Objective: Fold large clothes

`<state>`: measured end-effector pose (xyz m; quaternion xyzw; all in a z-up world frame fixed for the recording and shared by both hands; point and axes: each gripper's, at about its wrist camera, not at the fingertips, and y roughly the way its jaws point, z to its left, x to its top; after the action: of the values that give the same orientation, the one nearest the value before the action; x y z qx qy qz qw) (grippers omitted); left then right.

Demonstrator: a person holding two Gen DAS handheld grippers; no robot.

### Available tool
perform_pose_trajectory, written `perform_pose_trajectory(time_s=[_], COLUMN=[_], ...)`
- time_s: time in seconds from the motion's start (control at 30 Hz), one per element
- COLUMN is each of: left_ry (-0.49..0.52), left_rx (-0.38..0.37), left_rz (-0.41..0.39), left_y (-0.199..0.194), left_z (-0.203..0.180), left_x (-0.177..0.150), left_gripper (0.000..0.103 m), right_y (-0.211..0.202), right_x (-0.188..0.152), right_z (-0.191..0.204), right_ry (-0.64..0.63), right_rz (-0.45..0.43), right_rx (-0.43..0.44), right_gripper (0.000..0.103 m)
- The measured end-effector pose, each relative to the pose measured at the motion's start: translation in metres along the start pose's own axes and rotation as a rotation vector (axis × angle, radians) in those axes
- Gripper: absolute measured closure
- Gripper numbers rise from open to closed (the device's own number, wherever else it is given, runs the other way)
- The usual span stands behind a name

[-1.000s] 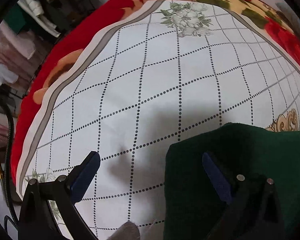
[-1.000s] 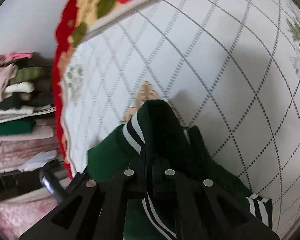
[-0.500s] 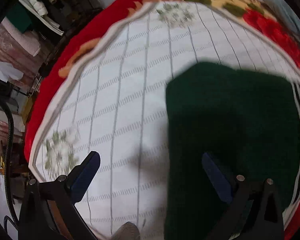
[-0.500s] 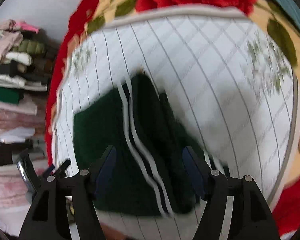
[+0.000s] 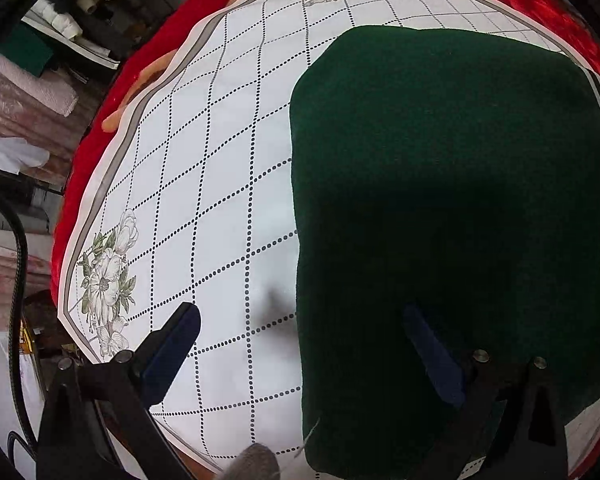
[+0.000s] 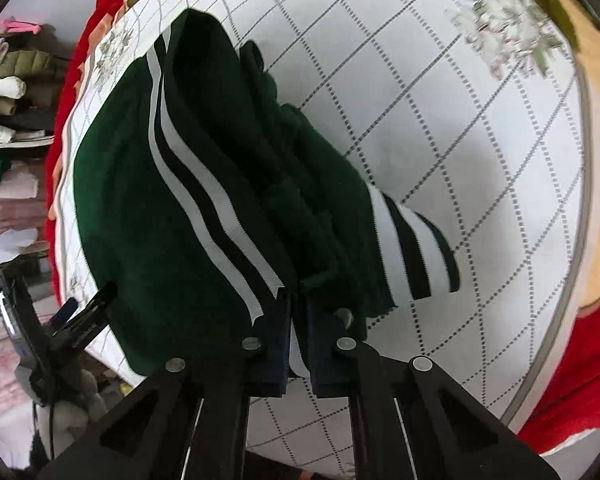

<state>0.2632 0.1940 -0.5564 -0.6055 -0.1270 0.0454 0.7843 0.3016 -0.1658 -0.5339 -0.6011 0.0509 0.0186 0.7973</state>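
Observation:
A dark green garment (image 5: pixel 440 200) with white and black striped trim lies folded on the white checked cloth (image 5: pixel 204 208). In the right wrist view the garment (image 6: pixel 148 208) shows its striped hem and a striped cuff (image 6: pixel 412 252). My right gripper (image 6: pixel 298 332) is shut on the striped hem edge at the garment's near side. My left gripper (image 5: pixel 300 344) is open, with its left finger over the bare cloth and its right finger over the garment's left part. It holds nothing.
The checked cloth with flower prints covers a red floral blanket (image 5: pixel 96 144). Stacks of folded clothes (image 6: pixel 4 80) sit on shelves to the left. A black cable (image 5: pixel 18 272) hangs at the left edge.
My right gripper was shut, opened half a second ago, and is now shut on the striped hem. The left gripper pulled back, so more of the garment shows.

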Motion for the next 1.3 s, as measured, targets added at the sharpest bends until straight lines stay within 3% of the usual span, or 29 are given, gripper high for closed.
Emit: perform_pose_trajectory(time_s=[0.23,0.33,0.37,0.43,0.5,0.53,0.63,0.7,0.83,0.93,1.03,1.2,1.3], left_ry=[-0.002,-0.01,-0.023,-0.063,-0.113,-0.136,-0.176,-0.203,-0.228,-0.211,-0.173,-0.119,-0.074], left_rx=[-0.004,-0.015,-0.031,-0.076,-0.123,-0.15,-0.213,-0.285,-0.385,-0.464,-0.516,-0.529,-0.551], left_rz=[0.004,0.011,0.013,0.003,-0.023,-0.037,-0.036,-0.017,-0.006,-0.014,-0.028,-0.057,-0.045], left_y=[0.004,0.002,-0.001,-0.007,-0.015,-0.016,-0.006,0.008,0.03,0.04,0.043,0.037,0.039], left_z=[-0.004,-0.002,0.003,0.013,0.025,0.03,0.038,0.041,0.041,0.038,0.034,0.03,0.03], left_x=[-0.002,-0.001,0.0,0.0,-0.001,-0.001,-0.001,0.001,0.008,0.018,0.028,0.043,0.053], left_gripper=[0.0,0.0,0.0,0.0,0.0,0.0,0.0,0.0,0.0,0.0,0.0,0.0,0.0], right_y=[0.042,0.035,0.03,0.007,-0.01,-0.018,-0.02,-0.006,0.043,0.078,0.084,0.078,0.075], right_x=[0.01,0.016,0.017,0.018,0.02,0.023,0.04,0.059,0.091,0.107,0.109,0.093,0.066], right_z=[-0.024,-0.021,-0.018,-0.011,-0.006,-0.003,0.002,0.006,0.002,-0.007,-0.005,-0.018,-0.032], right_ry=[0.138,0.113,0.096,0.034,-0.013,-0.045,-0.121,-0.153,-0.225,-0.213,-0.242,-0.119,-0.035], right_rz=[0.074,0.098,0.095,0.041,-0.026,-0.07,-0.139,-0.135,-0.045,0.108,0.122,0.157,0.196], right_rx=[-0.014,-0.013,-0.018,-0.018,0.008,0.035,0.044,0.06,0.161,0.315,0.362,0.476,0.569], right_gripper=[0.095,0.088,0.082,0.057,0.014,0.01,0.009,0.009,0.0,0.0,0.0,0.031,0.035])
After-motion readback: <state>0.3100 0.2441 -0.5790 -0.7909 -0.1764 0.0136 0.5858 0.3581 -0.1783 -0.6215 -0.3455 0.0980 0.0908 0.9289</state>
